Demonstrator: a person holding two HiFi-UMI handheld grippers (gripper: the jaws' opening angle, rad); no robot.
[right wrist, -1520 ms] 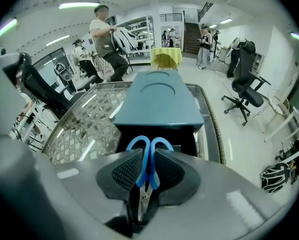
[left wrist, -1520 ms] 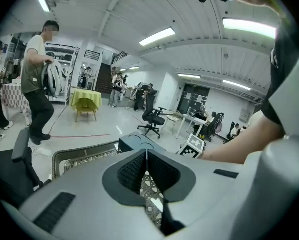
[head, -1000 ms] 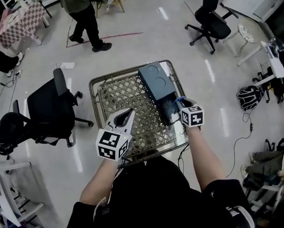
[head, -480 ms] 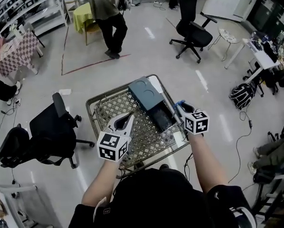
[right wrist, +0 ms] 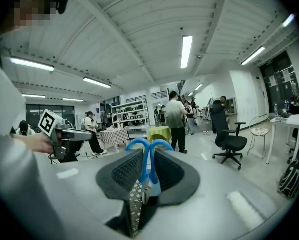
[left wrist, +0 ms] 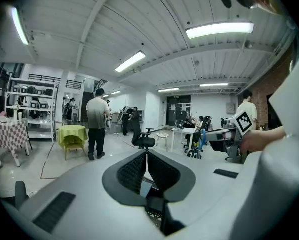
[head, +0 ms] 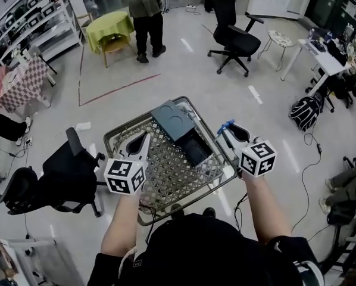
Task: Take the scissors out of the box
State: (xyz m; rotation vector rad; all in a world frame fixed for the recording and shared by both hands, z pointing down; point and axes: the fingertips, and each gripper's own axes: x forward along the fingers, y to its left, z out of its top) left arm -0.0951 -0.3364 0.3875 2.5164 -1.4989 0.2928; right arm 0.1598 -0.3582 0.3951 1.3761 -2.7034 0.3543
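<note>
The dark grey box [head: 177, 124] lies tilted in the wire shopping cart [head: 116, 135], its open drawer end [head: 195, 149] facing me. My right gripper [head: 227, 128] is held up just right of the box. It is shut on the blue-handled scissors [head: 225, 124], whose handle loops [right wrist: 147, 148] stick out past the pads [right wrist: 128, 170]. My left gripper [head: 141, 142] hovers over the cart's left half, left of the box. Its jaws [left wrist: 146, 157] are shut with nothing in them.
Black office chairs stand at the left [head: 65, 174] and far ahead [head: 236, 37]. A person [head: 147, 14] stands beyond the cart by a green-covered table [head: 108, 27]. A white desk [head: 321, 55], bags [head: 305, 110] and floor cables are at the right.
Both grippers have risen. The right one has come up from the box's open end with the scissors in its jaws and now sits beside the cart's right rim.
</note>
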